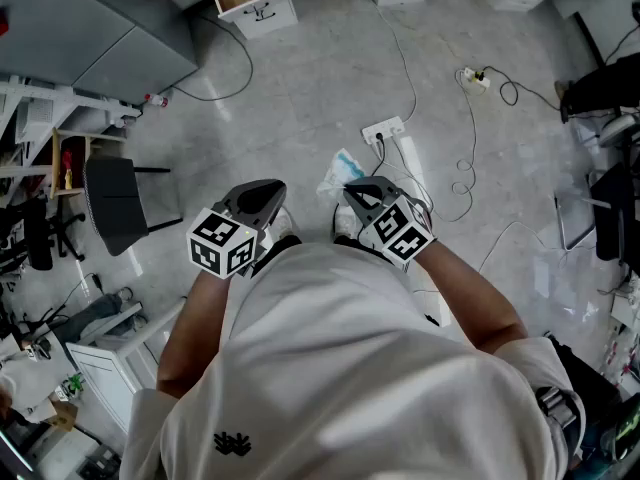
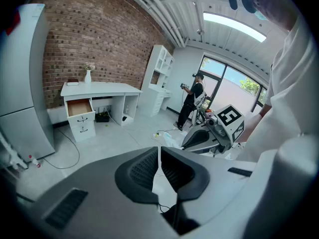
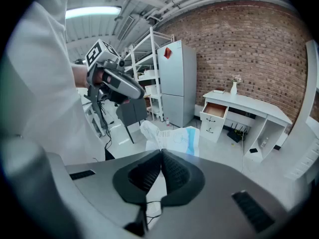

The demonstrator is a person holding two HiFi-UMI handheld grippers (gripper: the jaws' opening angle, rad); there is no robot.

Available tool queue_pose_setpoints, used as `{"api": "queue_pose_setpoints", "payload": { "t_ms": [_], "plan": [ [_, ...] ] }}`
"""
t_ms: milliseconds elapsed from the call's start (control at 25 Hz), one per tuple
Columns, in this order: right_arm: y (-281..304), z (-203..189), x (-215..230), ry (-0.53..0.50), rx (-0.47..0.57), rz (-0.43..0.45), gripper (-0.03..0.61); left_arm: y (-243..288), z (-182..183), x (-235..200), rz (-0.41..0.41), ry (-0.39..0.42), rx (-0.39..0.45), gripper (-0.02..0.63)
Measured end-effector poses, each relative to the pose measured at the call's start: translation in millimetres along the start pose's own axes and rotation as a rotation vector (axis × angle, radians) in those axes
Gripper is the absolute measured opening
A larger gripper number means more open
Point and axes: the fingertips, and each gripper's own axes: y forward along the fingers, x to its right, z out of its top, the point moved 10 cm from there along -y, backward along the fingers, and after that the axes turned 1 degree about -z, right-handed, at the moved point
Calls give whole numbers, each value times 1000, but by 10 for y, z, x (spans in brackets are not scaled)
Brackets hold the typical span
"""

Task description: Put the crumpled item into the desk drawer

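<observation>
Our right claw (image 3: 160, 152) is pinched shut on the crumpled white-and-blue plastic bag (image 3: 175, 139), which we hold above the floor (image 1: 300, 88), well apart from the white surface (image 3: 249, 105) by the brick wall. That surface's top drawer (image 3: 215, 109) stands open. Our left claw (image 2: 159, 151), farther from the surface, has its tips together with nothing between them.
</observation>
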Motion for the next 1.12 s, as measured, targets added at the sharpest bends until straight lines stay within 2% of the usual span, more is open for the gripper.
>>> {"api": "queue_pose_setpoints", "payload": {
  "t_ms": [160, 320, 560, 720, 1000, 1120],
  "plan": [
    [217, 227, 346, -39, 20, -43, 29, -27, 147, -364, 44, 17, 41, 35],
    [431, 489, 621, -20, 29, -73, 29, -105, 107, -722, 61, -15, 58, 35],
    [891, 956, 811, -8, 3, -98, 29, -160, 138, -1431, 16, -24, 79, 35],
    [1277, 1488, 1040, 1, -30, -112, 29, -141, 459, -2130, -21, -25, 91, 35],
    [2244, 2625, 1439, -51, -87, -110, 29, -344, 996, -3423, -85, -2, 109, 35],
    [2610, 3021, 1576, -86, -95, -114, 29, -426, 1097, -3895, -103, -9, 105, 35]
  ]
}}
